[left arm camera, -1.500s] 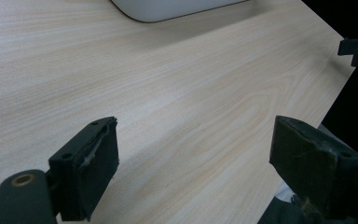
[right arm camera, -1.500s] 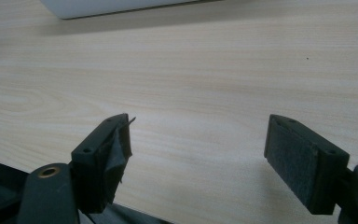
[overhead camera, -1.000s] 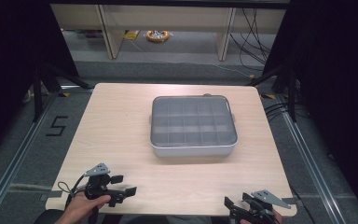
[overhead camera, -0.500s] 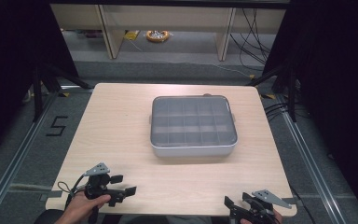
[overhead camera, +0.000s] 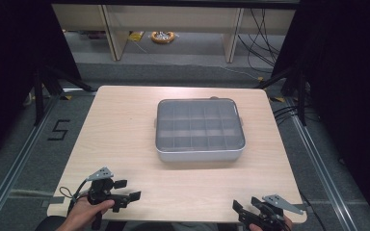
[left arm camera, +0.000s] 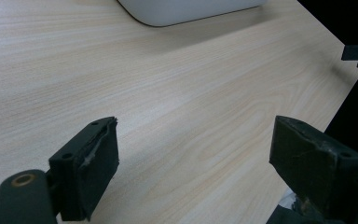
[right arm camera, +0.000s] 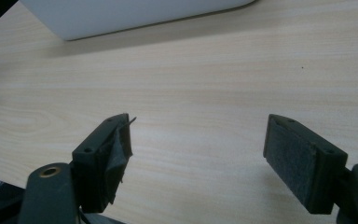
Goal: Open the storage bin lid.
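A grey compartment box (overhead camera: 200,130) with a clear lid, divided into several cells, lies shut at the middle of the wooden table (overhead camera: 125,125). Its white lower edge shows at the top of the left gripper view (left arm camera: 186,11) and the right gripper view (right arm camera: 121,16). My left gripper (overhead camera: 127,189) rests at the table's front left corner, held by a hand, open with nothing between its jaws (left arm camera: 193,163). My right gripper (overhead camera: 246,208) sits at the front right corner, also open and empty (right arm camera: 198,158). Both are well short of the box.
Bare wood lies between the grippers and the box. The table's right edge (left arm camera: 349,88) drops to dark floor. Metal rails run along both sides of the table. Shelving legs, cables and a small orange object (overhead camera: 163,36) are on the floor beyond.
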`<act>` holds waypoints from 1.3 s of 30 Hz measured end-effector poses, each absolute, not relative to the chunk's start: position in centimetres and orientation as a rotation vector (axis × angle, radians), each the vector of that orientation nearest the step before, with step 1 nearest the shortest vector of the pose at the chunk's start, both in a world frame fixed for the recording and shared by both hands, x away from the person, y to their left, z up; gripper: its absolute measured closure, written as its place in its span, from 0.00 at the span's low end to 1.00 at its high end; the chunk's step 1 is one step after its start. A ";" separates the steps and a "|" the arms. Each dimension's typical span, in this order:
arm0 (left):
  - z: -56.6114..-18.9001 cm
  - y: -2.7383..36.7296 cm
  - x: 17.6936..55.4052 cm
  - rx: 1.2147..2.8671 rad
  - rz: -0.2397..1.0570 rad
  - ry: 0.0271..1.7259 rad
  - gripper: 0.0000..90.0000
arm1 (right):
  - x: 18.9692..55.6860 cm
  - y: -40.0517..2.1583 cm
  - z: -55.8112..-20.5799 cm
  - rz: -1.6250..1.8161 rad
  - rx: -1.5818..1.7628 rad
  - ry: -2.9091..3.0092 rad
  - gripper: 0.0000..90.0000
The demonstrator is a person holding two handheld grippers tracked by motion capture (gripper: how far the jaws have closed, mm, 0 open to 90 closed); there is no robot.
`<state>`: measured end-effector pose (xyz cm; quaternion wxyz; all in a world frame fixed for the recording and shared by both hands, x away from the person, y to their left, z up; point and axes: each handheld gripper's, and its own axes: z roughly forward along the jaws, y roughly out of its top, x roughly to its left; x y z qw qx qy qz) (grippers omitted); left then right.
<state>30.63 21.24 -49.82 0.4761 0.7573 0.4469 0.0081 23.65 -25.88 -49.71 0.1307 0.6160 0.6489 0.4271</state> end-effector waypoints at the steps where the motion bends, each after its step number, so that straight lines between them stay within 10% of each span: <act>1: -49.8 21.3 30.7 1.846 0.014 1.091 0.16 | 23.7 -25.9 -49.7 1.240 1.789 1.885 0.27; 39: -49.6 20.2 33.5 1.829 0.012 1.106 0.17 | 27.1 -27.5 -49.8 1.343 1.784 1.775 0.29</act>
